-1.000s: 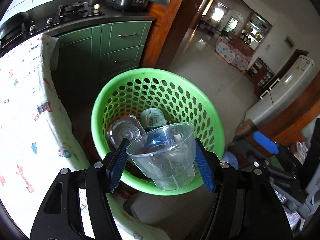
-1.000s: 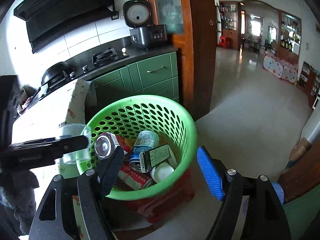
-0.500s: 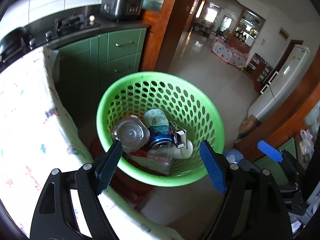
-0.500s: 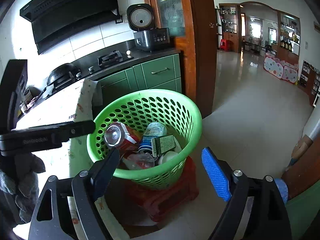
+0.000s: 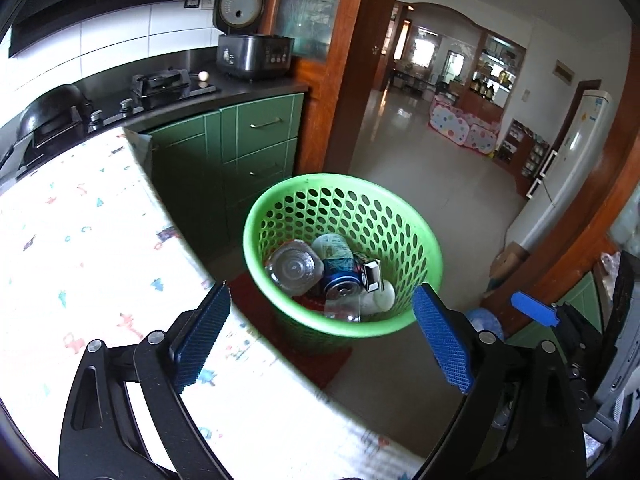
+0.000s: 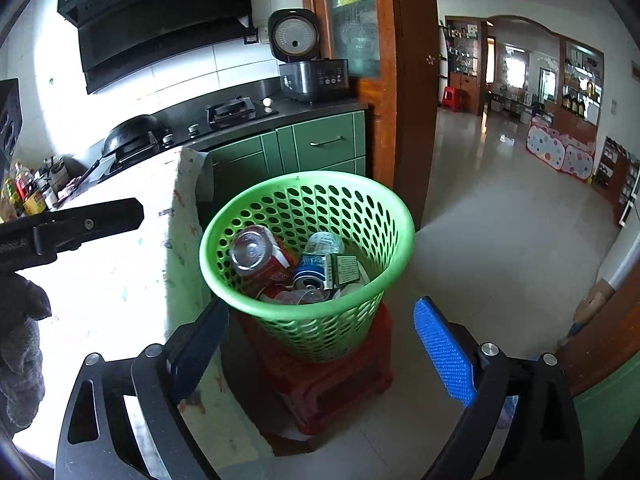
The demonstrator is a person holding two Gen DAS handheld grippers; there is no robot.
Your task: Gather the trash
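Note:
A green perforated basket (image 5: pixel 424 240) (image 6: pixel 256 208) stands on a red stool (image 6: pixel 340 380) beside the table. It holds a clear plastic cup (image 5: pixel 340 312), a blue can (image 5: pixel 344 280) (image 6: pixel 310 274), a red can (image 6: pixel 260 256), a plastic bottle (image 5: pixel 294 266) and a small box (image 6: pixel 346 268). My left gripper (image 5: pixel 320 336) is open and empty, above the table edge short of the basket. My right gripper (image 6: pixel 320 348) is open and empty, above the stool. The left gripper's finger (image 6: pixel 80 224) shows at the left of the right wrist view.
A table with a patterned cloth (image 5: pixel 80 240) (image 6: pixel 120 280) lies left of the basket. Green cabinets (image 5: pixel 260 140), a stove (image 5: pixel 160 84) and a rice cooker (image 5: pixel 252 52) stand behind. A tiled floor (image 6: pixel 500 240) runs right toward a doorway. A wooden door frame (image 5: pixel 344 60) stands behind the basket.
My left gripper opened and let the clear cup fall into the basket, then drew back and up over the table. My right gripper also drew back from the basket.

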